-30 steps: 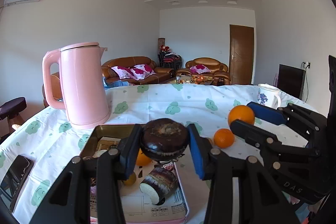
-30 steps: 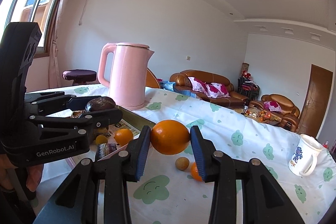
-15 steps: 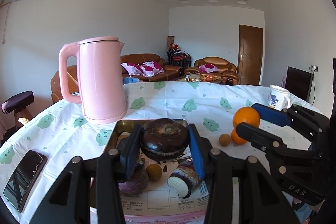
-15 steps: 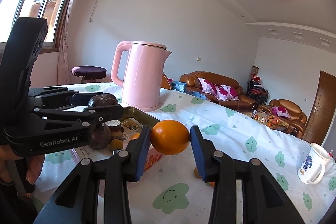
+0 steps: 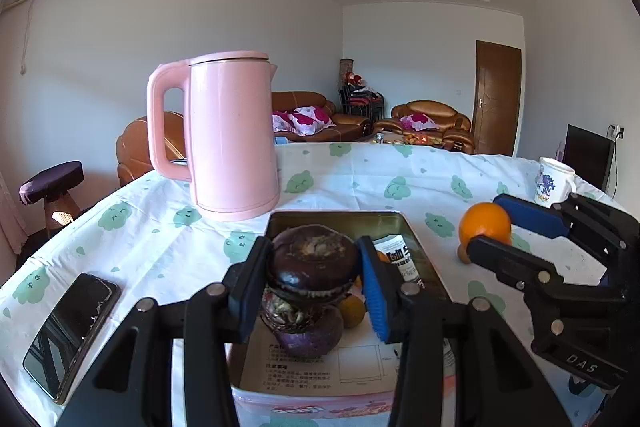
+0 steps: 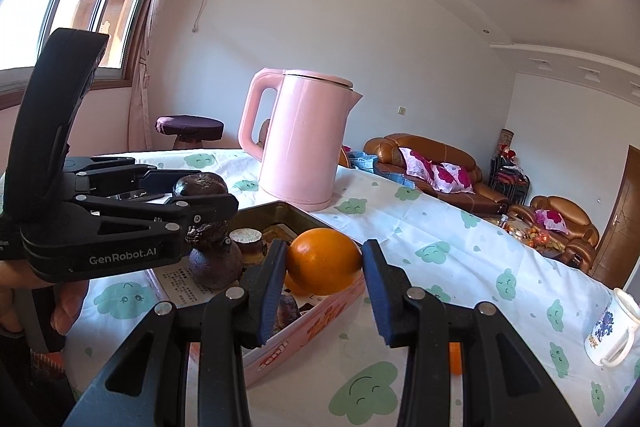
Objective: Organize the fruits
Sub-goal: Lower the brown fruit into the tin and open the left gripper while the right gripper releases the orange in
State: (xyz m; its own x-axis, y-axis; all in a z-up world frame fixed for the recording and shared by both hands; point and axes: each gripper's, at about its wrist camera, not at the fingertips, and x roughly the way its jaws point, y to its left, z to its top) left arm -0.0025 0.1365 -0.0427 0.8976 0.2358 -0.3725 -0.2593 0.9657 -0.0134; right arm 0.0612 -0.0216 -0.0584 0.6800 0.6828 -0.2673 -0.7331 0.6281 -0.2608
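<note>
Mangosteen [image 5: 313, 259], dark purple and dull-skinned, clenched in left gripper [image 5: 310, 281] above tin tray [image 5: 414, 239], probably for dropping beside the fruit already inside. Orange [image 6: 323, 261], glossy and round, pinched in right gripper [image 6: 325, 277] at tray's near edge, likely headed in too.
</note>
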